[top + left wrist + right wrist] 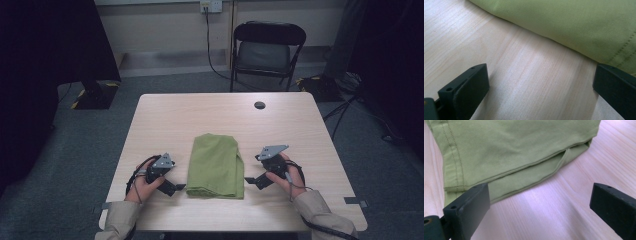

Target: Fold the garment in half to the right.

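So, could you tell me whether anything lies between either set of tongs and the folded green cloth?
Nothing visible does. The left tongs and right tongs sit open on either side of the folded green cloth, with bare wooden table between each and the cloth's near corners.

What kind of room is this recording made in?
Probably a lab or office room set up for recording: a plain wooden table on grey carpet, a folding chair by the wall, and a wall socket with a trailing cable.

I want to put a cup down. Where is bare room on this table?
The far part of the table, beyond the green cloth, is bare up to the small dark hole. Crowded: the near edge, where left gripper and right gripper flank the cloth.
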{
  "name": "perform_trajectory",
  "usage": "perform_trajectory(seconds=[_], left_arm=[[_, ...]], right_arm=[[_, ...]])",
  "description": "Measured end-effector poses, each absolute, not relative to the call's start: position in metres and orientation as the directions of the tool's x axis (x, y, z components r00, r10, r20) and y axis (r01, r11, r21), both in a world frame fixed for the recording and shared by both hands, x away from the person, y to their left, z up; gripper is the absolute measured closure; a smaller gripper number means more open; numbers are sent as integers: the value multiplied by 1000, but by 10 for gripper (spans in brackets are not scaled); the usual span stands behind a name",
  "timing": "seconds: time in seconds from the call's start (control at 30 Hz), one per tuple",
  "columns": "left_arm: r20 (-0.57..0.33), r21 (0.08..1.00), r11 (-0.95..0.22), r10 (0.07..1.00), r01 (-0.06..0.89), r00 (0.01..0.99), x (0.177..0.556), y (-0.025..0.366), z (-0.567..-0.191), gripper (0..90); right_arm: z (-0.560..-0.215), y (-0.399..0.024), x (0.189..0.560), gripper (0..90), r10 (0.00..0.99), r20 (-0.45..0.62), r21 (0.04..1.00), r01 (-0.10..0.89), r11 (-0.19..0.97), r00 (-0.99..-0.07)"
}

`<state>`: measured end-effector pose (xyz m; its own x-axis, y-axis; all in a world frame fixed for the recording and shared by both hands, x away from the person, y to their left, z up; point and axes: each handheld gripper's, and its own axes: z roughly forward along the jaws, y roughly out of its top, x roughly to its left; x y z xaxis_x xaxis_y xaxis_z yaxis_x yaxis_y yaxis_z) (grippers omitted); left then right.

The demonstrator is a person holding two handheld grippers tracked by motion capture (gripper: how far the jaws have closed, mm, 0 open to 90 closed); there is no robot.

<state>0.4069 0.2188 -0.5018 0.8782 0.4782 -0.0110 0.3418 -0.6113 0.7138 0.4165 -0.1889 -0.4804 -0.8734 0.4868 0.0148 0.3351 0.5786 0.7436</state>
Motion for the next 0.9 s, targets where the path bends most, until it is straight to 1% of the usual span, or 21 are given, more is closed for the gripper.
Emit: perform_trajectory(seconds=[0.9], left_arm=[[-11,714,-611,478,342,878,407,219,-502,0]], right_arm=[[-481,-228,407,18,539,25,747,374,550,-842]])
